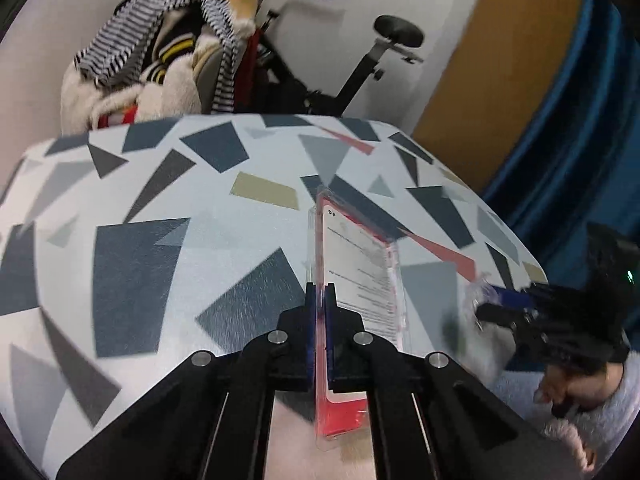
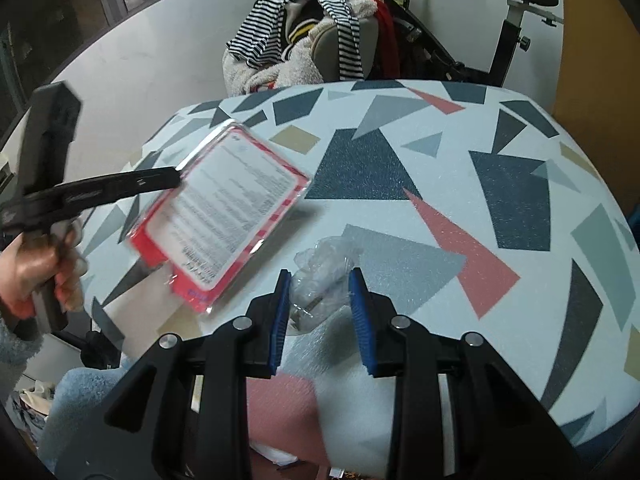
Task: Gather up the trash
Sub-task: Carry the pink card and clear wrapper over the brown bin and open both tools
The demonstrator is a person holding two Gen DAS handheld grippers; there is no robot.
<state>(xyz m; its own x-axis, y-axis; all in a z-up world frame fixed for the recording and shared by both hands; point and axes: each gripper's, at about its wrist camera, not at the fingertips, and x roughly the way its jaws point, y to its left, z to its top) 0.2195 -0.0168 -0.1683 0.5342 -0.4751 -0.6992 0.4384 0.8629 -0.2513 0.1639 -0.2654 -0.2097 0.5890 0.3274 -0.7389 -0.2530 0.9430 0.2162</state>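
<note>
The left gripper (image 1: 319, 300) is clamped tight on the edge of a red-and-white blister pack (image 1: 360, 276), its 2 blue-lined jaws pressed against the clear plastic so the pack stands on edge between them, lifted above the near edge of the table (image 1: 168, 200); from the right wrist view the same pack (image 2: 224, 208) hangs tilted over the table's near left corner, printed white panel facing up, with the person's hand (image 2: 36, 272) gripping the tool handle at the left edge of the frame. The right gripper (image 2: 320, 300) has its 2 blue pads partly apart with a crumpled clear plastic wrapper (image 2: 320, 276) between them at the table's near edge; the pads look to be pressing its sides, though the transparent film makes the contact hard to confirm. The tabletop carries a pattern of grey, navy, tan and pink shapes. Beyond the far edge sits a chair heaped with clothes (image 2: 304, 40), a striped garment on top, and behind it an exercise bike (image 2: 516, 20) against the white wall
</note>
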